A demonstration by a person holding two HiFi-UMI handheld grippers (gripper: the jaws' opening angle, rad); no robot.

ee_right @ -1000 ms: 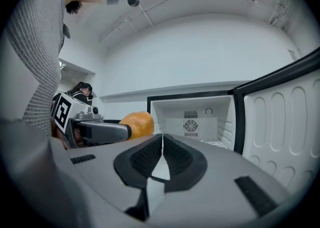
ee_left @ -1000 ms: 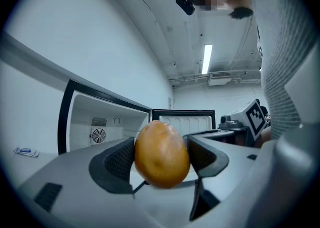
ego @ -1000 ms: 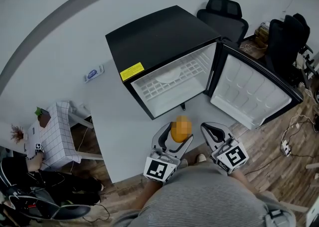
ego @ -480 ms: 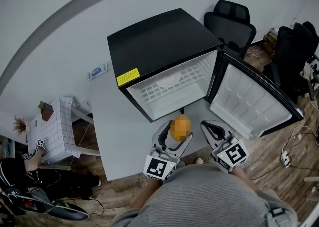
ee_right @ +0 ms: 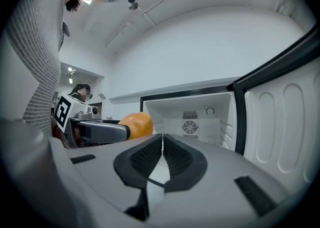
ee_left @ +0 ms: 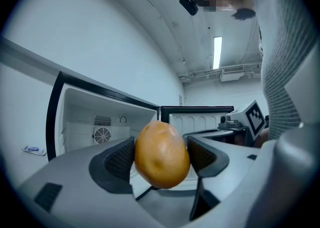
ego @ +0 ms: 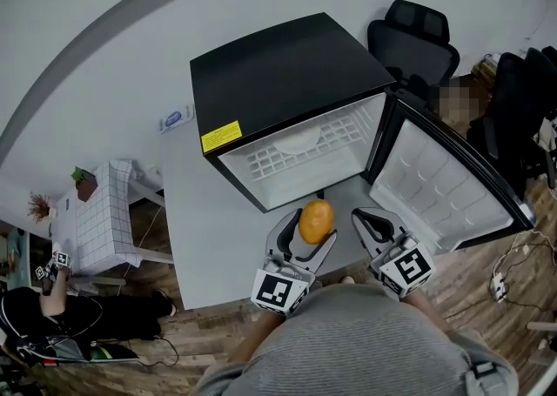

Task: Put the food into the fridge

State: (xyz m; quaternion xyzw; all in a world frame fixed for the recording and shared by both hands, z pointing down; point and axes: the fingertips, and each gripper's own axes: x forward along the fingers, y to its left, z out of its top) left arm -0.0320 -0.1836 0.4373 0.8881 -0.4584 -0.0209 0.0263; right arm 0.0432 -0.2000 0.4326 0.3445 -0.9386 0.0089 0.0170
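Orange-brown oval food (ego: 315, 221) is gripped between the jaws of the left tool (ego: 305, 235), above the near edge of the pale grey bench (ego: 202, 222). Beside it, the right tool (ego: 375, 227) is clenched and empty. Beyond stands the small black fridge (ego: 280, 72), its door (ego: 446, 182) swung open.

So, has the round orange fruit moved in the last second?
Yes, slightly: the round orange fruit, held in the left gripper, now sits closer to the open black fridge and its front edge.
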